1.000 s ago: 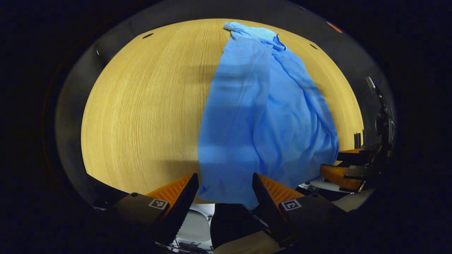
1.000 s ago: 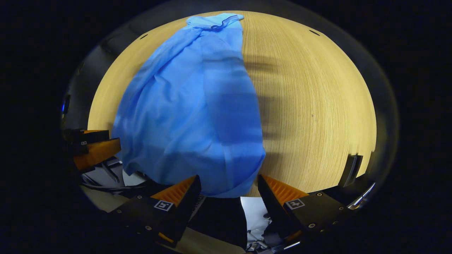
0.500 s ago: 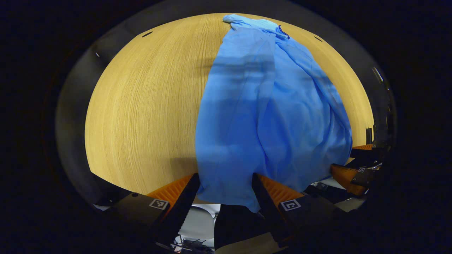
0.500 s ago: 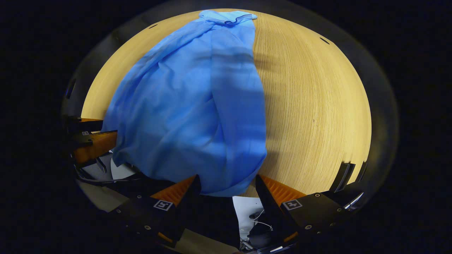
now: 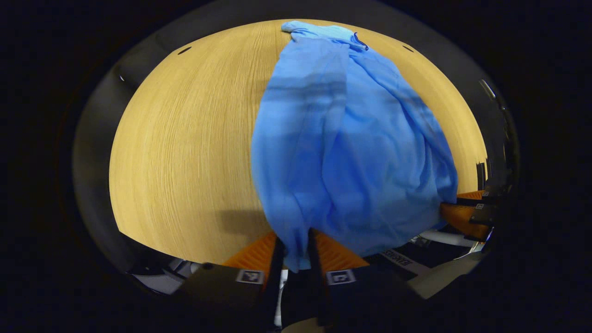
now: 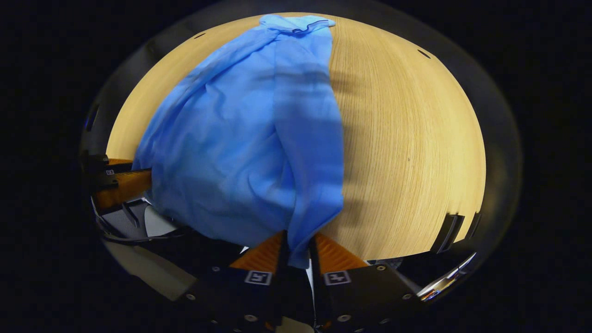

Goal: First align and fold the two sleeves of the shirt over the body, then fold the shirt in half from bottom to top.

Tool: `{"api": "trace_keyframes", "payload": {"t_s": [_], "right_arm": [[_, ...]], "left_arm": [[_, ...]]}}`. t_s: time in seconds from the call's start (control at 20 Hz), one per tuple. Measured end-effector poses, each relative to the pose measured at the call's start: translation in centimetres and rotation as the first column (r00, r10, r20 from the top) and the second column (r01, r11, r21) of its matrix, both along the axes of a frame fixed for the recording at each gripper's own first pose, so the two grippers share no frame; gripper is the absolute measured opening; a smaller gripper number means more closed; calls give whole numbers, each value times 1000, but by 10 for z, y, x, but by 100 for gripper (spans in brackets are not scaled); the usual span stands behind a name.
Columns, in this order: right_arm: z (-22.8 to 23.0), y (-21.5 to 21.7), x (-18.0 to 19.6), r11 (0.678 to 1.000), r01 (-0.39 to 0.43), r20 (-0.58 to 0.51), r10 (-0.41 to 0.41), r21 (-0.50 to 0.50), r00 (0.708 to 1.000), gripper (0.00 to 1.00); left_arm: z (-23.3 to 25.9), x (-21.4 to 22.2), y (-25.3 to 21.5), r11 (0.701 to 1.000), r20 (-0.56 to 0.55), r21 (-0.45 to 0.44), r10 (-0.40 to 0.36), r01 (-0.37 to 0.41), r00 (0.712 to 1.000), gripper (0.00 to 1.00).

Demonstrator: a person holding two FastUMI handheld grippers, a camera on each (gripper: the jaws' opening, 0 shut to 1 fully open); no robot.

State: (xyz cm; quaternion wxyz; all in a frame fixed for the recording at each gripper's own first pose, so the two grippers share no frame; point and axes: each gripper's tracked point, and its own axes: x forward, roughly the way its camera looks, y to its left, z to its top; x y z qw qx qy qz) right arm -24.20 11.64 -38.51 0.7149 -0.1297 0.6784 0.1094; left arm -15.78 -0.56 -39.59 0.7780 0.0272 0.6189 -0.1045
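Note:
A blue shirt (image 5: 342,138) lies lengthwise on the wooden table (image 5: 185,138), collar at the far end, sleeves folded over the body. Its bottom hem hangs at the near edge. My left gripper (image 5: 295,249) is shut on the hem's left corner. In the right gripper view the same shirt (image 6: 249,138) spreads left of centre, and my right gripper (image 6: 298,249) is shut on the hem's right corner. The right gripper (image 5: 465,212) shows at the right edge of the left gripper view. At the left edge of the right gripper view, the left gripper (image 6: 120,185) shows.
The round-looking wooden table (image 6: 407,138) has bare surface on both sides of the shirt. Small dark slots (image 5: 184,50) mark its far edge. Below the near edge lie pale floor parts and cables (image 6: 138,226).
Both grippers went from open around the hem to shut on it. The cloth at each corner has bunched into a narrow pinch between the fingers.

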Motion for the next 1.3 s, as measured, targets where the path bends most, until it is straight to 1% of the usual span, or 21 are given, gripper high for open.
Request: {"api": "trace_keyframes", "payload": {"t_s": [0.05, 0.1, 0.2, 0.3, 0.45, 0.5, 0.6, 0.7, 0.75, 0.8, 1.0, 1.2, 1.3], "right_arm": [[-1, 0, 1, 1000, 17, 1, -17, 9, 1000, 10], [-1, 0, 2, 999, 33, -2, -33, 20, 999, 3], [0, 1, 6, 997, 60, -1, -60, 45, 998, 1], [6, -1, 18, 995, 81, 27, -83, 50, 996, 0], [19, 3, 44, 993, 88, 90, -95, 78, 991, 0], [24, 7, 52, 991, 92, 104, -102, 95, 989, 0], [34, 12, 76, 987, 97, 141, -114, 124, 983, 1], [45, 13, 104, 988, 84, 189, -109, 132, 976, 0], [51, 15, 120, 988, 78, 212, -106, 136, 971, 0], [56, 16, 135, 987, 75, 235, -107, 142, 966, 0], [83, 21, 206, 987, 50, 346, -101, 153, 933, 0], [106, 29, 271, 986, 36, 431, -103, 162, 897, 0], [110, 31, 302, 988, 29, 469, -99, 155, 878, 0]], "left_arm": [[-1, 4, -1, 1000, 7, -15, 9, -9, 1000, 24], [-3, 10, -2, 999, 26, -40, 19, -18, 999, 8], [-6, 20, -3, 996, 23, -71, 49, -47, 999, 4], [-5, 37, 0, 996, 43, -66, 67, -64, 997, 4], [5, 74, 0, 995, 98, -78, 74, -66, 992, 4], [15, 57, -8, 994, 118, -85, 79, -69, 990, 4], [27, 99, 1, 994, 168, -85, 75, -62, 983, 4], [38, 129, 4, 995, 217, -84, 72, -55, 974, 4], [45, 145, 5, 995, 239, -85, 70, -51, 969, 5], [53, 160, 5, 995, 261, -89, 74, -52, 962, 4], [84, 228, 7, 997, 367, -76, 53, -27, 929, 4], [102, 283, 3, 996, 413, -88, 53, -18, 909, 3], [114, 316, 0, 995, 450, -99, 61, -18, 891, 4]]}}
